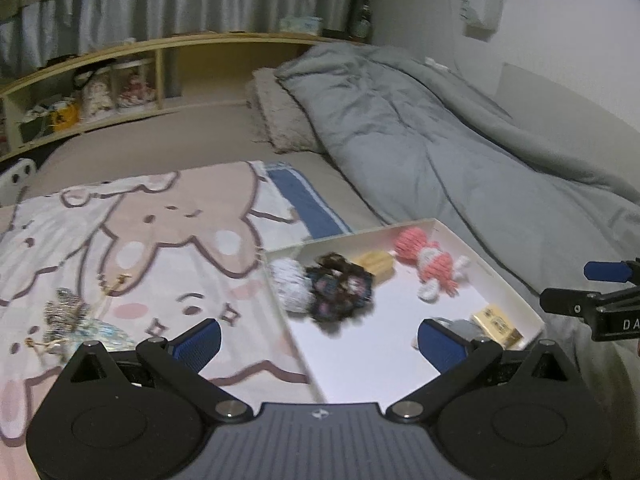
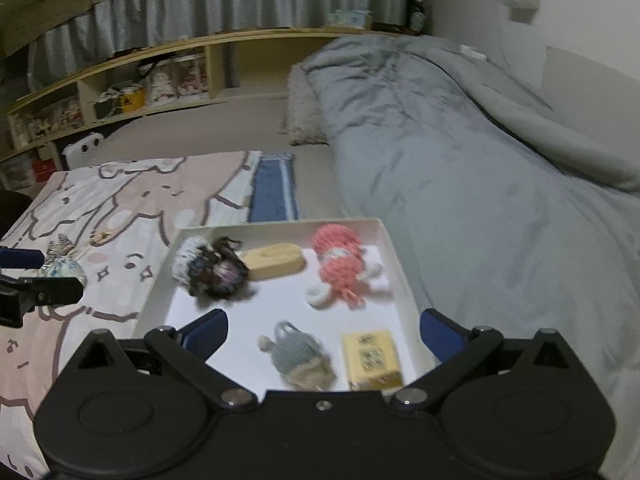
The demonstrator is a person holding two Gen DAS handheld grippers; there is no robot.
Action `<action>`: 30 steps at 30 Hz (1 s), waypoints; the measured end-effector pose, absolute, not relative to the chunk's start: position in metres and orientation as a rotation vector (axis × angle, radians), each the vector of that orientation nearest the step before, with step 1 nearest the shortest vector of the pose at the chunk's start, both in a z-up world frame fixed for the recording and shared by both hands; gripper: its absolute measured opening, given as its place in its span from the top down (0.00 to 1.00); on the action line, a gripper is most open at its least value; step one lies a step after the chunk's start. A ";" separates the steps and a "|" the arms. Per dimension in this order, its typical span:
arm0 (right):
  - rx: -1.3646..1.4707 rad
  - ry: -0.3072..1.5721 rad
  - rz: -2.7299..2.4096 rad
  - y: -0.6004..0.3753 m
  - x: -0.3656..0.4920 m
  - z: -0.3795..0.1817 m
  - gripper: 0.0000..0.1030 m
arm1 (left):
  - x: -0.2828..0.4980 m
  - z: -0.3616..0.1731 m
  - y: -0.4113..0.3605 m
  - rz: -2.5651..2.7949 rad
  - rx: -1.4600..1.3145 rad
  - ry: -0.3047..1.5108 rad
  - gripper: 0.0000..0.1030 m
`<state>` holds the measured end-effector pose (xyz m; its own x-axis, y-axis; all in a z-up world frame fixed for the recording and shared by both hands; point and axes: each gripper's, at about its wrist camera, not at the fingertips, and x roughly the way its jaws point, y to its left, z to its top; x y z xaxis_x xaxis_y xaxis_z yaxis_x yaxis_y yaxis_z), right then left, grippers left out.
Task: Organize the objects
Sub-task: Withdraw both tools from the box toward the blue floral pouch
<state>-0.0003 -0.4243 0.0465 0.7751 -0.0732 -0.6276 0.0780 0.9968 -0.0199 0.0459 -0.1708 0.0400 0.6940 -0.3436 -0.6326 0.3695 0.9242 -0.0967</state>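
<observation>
Grey pouch point(image 1: 464, 326) half-hidden behind left tool point(image 1: 320, 340)

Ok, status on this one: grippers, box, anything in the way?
Both grippers open, empty. White box holds five items. Sparkly trinket outside on blanket. Nothing in the way.

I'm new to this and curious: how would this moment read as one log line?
left gripper: open, empty | right gripper: open, empty | tray: doll, scrunchie, five items | ornament: on blanket
</observation>
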 end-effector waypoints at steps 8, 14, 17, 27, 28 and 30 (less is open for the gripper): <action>-0.018 0.655 -0.007 -0.380 0.031 0.057 0.00 | 0.054 0.050 -0.120 -0.305 0.038 0.681 0.00; -0.031 0.651 0.062 -0.339 0.052 0.059 0.00 | 0.057 0.055 -0.076 -0.234 0.035 0.677 0.00; -0.027 0.646 0.100 -0.317 0.060 0.059 0.00 | 0.057 0.058 -0.055 -0.200 0.032 0.675 0.00; -0.013 0.644 0.218 -0.246 0.084 0.055 0.00 | 0.059 0.056 0.007 -0.111 0.003 0.679 0.00; -0.008 0.646 0.228 -0.240 0.086 0.053 0.00 | 0.060 0.055 0.012 -0.104 -0.001 0.679 0.00; -0.001 0.647 0.241 -0.229 0.090 0.051 0.00 | 0.060 0.054 0.023 -0.085 -0.009 0.681 0.00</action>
<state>0.0898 -0.2294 0.0507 0.7707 0.2221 -0.5972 -0.2228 0.9721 0.0740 0.0603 0.0228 0.0536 0.7738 -0.0818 -0.6281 0.0757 0.9965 -0.0364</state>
